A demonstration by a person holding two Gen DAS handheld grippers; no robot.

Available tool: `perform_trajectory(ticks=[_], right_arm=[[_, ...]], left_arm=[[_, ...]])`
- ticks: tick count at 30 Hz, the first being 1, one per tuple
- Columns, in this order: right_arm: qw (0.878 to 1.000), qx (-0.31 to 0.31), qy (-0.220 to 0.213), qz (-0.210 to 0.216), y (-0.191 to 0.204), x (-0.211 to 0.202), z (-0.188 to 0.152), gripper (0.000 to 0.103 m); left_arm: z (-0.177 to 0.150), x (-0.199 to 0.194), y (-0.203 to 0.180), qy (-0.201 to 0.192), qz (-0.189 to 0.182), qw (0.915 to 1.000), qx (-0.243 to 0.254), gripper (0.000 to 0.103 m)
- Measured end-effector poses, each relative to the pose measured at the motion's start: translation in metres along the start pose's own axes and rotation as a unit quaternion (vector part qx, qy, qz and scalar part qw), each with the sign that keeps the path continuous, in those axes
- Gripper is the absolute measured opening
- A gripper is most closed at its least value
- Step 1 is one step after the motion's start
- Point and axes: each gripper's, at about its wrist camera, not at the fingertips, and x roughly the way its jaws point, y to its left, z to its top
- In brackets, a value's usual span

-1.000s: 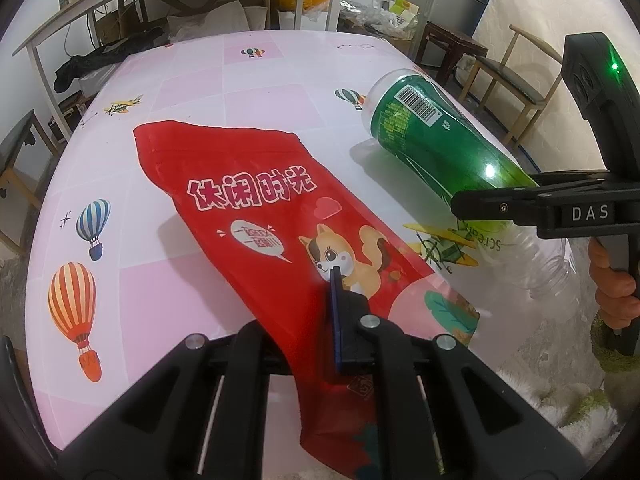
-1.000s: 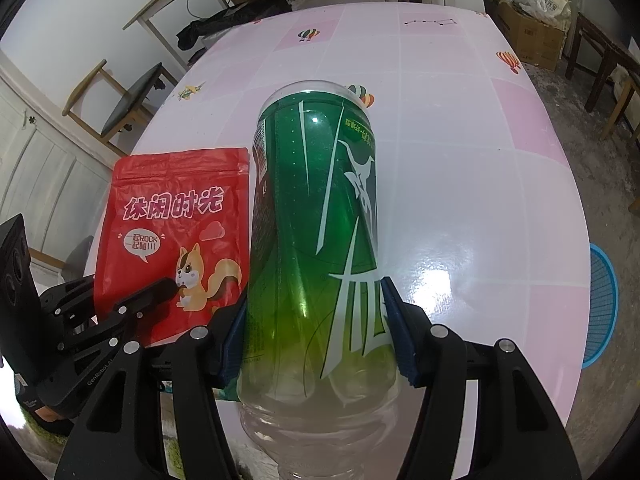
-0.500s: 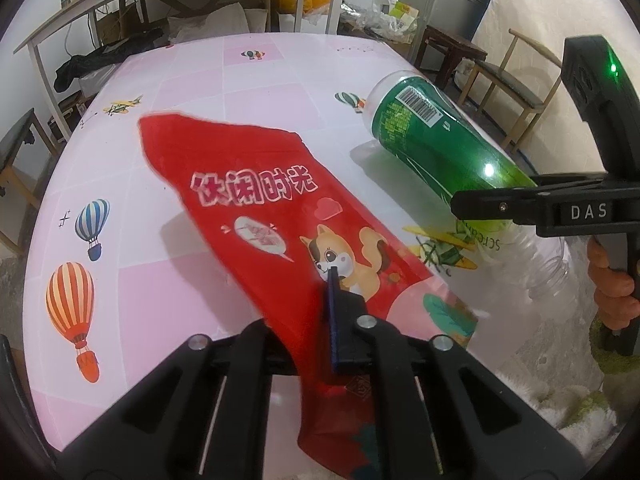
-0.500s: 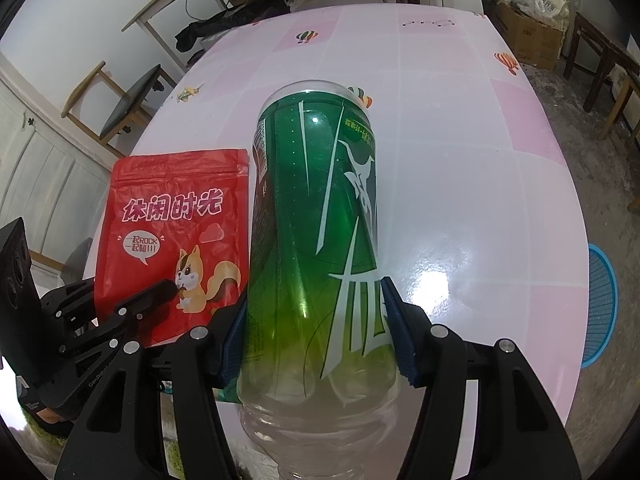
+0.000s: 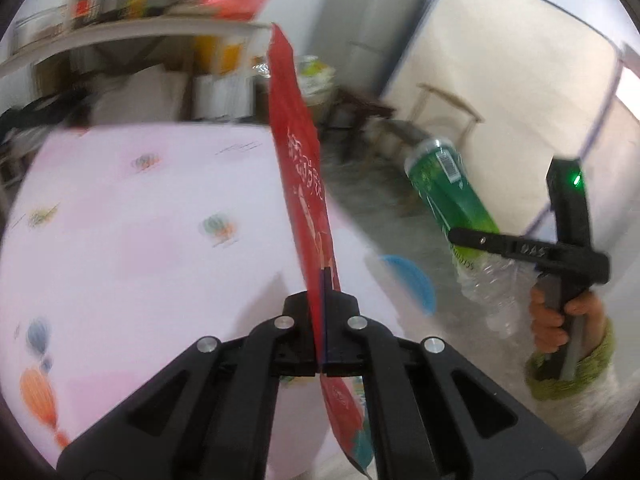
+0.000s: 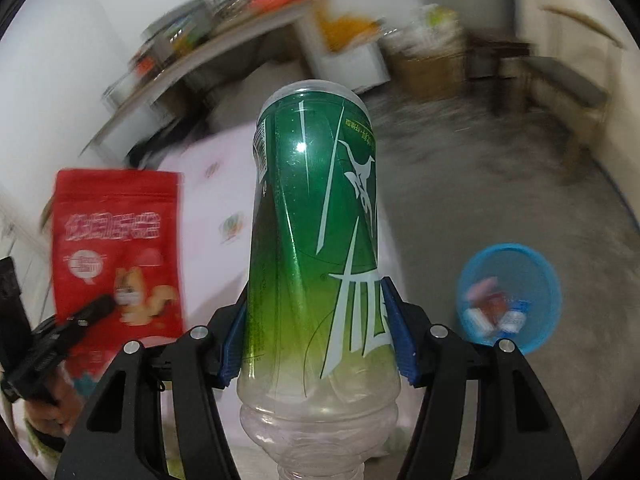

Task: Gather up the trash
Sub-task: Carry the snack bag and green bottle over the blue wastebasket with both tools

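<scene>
We hold red snack pouch (image 5: 304,184) pinched flat in left gripper (image 5: 325,280), green bottle (image 6: 316,232) clamped between right gripper (image 6: 314,320) pads; carry both steady over blue basket (image 6: 548,280), lower right, before releasing.

Pink tbl (image 5: 120,216) w/ balloon prints; cluttered shelf (image 5: 120,36) behind.

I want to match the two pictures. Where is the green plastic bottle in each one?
Left wrist view: green plastic bottle at right, held off the table.
Right wrist view: bottle in the centre, between the blue pads.
Shared landmark: blue round basket on the floor.
</scene>
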Motion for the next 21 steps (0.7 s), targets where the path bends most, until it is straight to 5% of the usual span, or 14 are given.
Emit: perform_trajectory(ticks=[4,8,14,19,21], right_arm=[[0.995,0.073,-0.034,-0.056,-0.079,-0.035,-0.008,0.058],[0.986,0.143,-0.026,-0.082,-0.147,-0.039,-0.031,0.058],[0.972,0.226,0.009,-0.064,-0.213,-0.008,-0.069,0.059],[0.961,0.269,0.021,-0.059,-0.258,-0.003,-0.097,0.059],[0.956,0.286,0.021,-0.062,-0.274,-0.002,-0.105,0.059]], left_arm=[[0.036,0.048,-0.053,0.03,-0.062,0.9964,0.05,0.0],[0.059,0.128,-0.107,0.11,-0.105,0.9849,0.083,0.0],[0.053,0.29,-0.181,0.264,-0.073,0.9537,0.123,0.0],[0.022,0.421,-0.212,0.375,-0.057,0.9165,0.129,0.0],[0.011,0.456,-0.215,0.386,-0.045,0.9133,0.123,0.0]])
